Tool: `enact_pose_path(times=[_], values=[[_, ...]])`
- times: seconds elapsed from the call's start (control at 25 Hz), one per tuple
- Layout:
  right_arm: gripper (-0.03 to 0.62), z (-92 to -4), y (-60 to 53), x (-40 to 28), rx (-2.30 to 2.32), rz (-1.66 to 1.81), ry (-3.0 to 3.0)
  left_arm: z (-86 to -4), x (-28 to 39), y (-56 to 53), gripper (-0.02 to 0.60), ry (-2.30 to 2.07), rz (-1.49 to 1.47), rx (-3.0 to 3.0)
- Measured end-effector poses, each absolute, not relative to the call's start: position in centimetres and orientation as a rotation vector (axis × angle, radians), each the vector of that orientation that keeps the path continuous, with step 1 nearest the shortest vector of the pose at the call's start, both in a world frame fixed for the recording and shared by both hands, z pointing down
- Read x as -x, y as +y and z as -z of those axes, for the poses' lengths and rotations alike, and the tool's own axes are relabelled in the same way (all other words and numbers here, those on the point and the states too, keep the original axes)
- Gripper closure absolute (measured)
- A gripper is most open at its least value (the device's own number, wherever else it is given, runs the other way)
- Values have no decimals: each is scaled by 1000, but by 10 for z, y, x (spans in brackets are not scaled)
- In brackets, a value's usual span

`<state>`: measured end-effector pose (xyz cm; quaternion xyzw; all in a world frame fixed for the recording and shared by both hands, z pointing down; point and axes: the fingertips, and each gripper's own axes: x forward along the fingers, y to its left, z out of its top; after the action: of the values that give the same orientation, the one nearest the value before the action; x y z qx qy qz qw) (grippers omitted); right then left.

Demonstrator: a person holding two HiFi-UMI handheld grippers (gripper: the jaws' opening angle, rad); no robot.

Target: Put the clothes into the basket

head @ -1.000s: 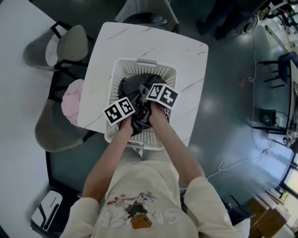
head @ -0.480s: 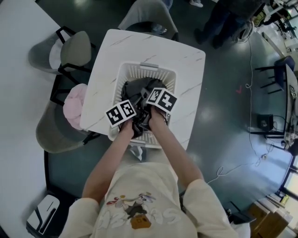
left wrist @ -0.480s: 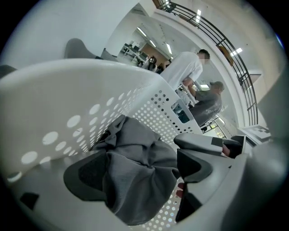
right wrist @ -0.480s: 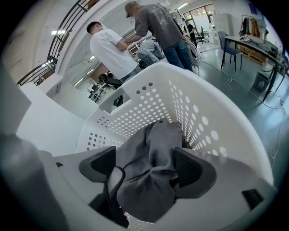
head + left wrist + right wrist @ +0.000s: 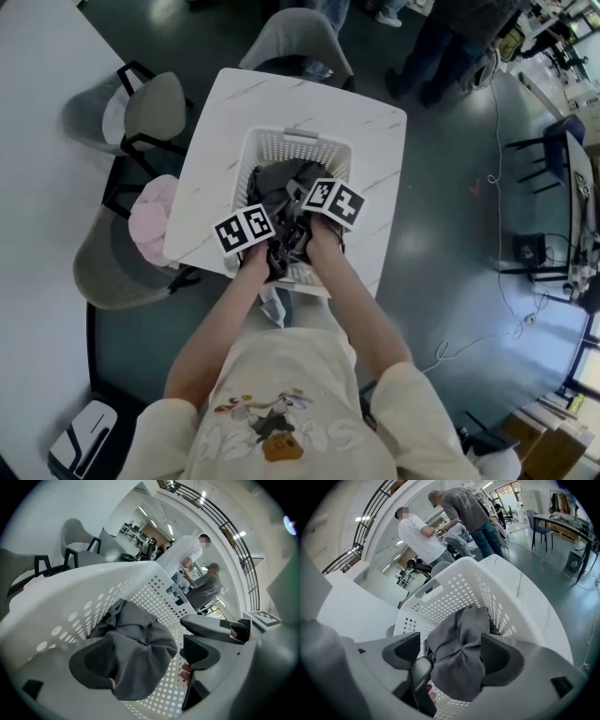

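Note:
A white perforated basket (image 5: 330, 156) stands on the marble table (image 5: 375, 141), with grey clothes (image 5: 279, 181) bunched inside. Both grippers hang over its near end, side by side. The left gripper (image 5: 265, 246) carries its marker cube at the left, the right gripper (image 5: 305, 236) beside it. In the left gripper view the left gripper (image 5: 147, 656) has its jaws wide apart, the grey cloth (image 5: 136, 653) lying below and between them against the left pad only. The right gripper (image 5: 452, 653) has just been opening its jaws. The grey cloth (image 5: 457, 663) lies loose between them in the basket (image 5: 440, 597).
A pink garment (image 5: 150, 217) lies on a grey chair left of the table. More chairs (image 5: 155, 103) stand at the left and far side. A big white table (image 5: 37, 187) fills the left. People (image 5: 441, 47) stand beyond the table. Cables trail over the floor at the right.
Both grippers have lifted a little above the basket's near end. The grey clothes stay in the basket.

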<state>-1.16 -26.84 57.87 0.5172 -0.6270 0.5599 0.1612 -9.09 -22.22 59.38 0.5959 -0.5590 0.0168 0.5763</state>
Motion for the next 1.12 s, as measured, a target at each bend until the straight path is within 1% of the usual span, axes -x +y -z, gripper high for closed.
enact_pose_path(times=[0.72, 0.8, 0.88, 0.92, 0.96, 1.04, 1.08, 1.12], values=[[212, -550, -241, 4, -1463, -1596, -1928, -559, 72, -198, 120, -1203, -77, -1553], [214, -542, -238, 6, -1438, -1621, -1971, -553, 69, -196, 134, -1204, -89, -1576], [217, -536, -234, 6, -1426, -1631, -2003, -546, 67, -194, 165, -1209, -97, -1604], [230, -534, -232, 5, -1431, -1623, -2012, -543, 68, -194, 196, -1216, -100, -1618], [273, -532, -230, 3, -1444, -1607, -2018, -539, 69, -193, 233, -1226, -100, -1631], [406, -529, -226, -2, -1476, -1576, -2028, -532, 70, -190, 267, -1240, -99, -1656], [437, -526, -225, -3, -1486, -1567, -2036, -529, 72, -189, 280, -1245, -97, -1666], [458, -524, -224, -4, -1491, -1566, -2045, -527, 73, -187, 308, -1252, -93, -1671]])
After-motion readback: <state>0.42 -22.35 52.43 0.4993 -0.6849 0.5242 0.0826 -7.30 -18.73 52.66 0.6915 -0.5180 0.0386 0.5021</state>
